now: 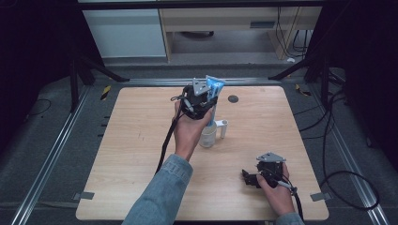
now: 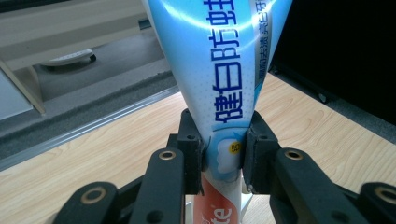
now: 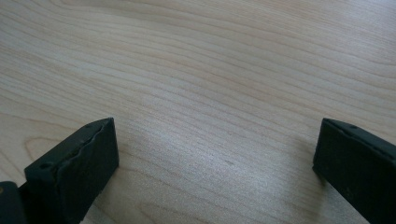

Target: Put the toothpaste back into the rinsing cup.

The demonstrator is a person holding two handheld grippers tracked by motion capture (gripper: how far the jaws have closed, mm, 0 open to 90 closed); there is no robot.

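From up high, my left gripper (image 1: pixel 206 101) is clamping a blue-and-white plastic toothpaste tube (image 1: pixel 214 86) upright over the white plastic cup (image 1: pixel 208 134) mid-table. In the left gripper view, the pads are squeezing the tube (image 2: pixel 219 84) at 12 o'clock. In the right gripper view, the right gripper (image 3: pixel 215 154) is sitting wide open over the light wooden table (image 3: pixel 210 70).
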